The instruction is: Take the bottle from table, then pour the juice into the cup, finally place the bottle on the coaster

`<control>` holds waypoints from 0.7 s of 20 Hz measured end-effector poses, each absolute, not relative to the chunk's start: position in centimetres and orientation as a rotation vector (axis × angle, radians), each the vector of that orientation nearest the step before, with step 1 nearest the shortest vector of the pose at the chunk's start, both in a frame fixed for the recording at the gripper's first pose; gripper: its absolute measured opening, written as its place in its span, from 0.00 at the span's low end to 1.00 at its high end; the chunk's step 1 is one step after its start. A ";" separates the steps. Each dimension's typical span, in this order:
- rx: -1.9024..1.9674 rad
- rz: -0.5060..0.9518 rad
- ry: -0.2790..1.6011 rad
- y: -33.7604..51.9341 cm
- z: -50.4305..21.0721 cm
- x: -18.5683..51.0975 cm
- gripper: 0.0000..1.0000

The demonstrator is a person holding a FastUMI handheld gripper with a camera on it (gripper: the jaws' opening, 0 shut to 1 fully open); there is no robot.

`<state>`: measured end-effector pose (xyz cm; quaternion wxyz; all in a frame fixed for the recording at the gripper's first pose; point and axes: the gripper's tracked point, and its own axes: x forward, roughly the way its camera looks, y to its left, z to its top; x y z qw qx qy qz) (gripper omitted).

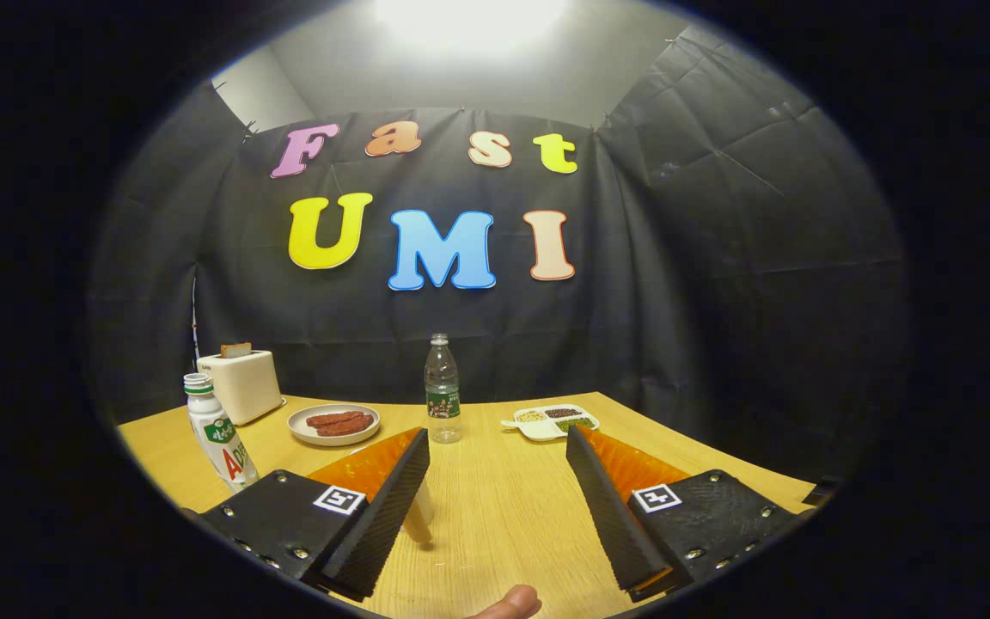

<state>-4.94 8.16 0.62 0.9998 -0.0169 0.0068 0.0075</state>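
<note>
Hovering above the table (504,516), my gripper (495,507) holds its fingers spread wide with nothing between them, an opening I judge suits a bottle's girth. At centre frame, beyond the fingers, the clear bottle (443,391) stands upright, apart from its neighbours, so I can approach it straight on. A pale cup (420,516) sits partly behind the left finger, close for pouring. At left stand a white bottle (218,438), a toaster (241,385) and a plate (333,425); a divided dish (551,421) lies right of centre. I cannot pick out the coaster.
</note>
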 end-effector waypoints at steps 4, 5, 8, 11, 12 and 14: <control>0.006 0.030 0.002 10.0 0.4 -5.8 0.97; 0.015 0.045 -0.018 11.1 0.7 -6.2 0.97; 0.028 0.047 -0.029 13.1 0.1 -7.1 0.97; 0.077 0.083 -0.041 16.4 0.2 -8.7 0.97; 0.098 0.107 -0.045 17.8 0.0 -9.1 0.97; 0.102 0.144 -0.052 20.0 -0.2 -9.8 0.97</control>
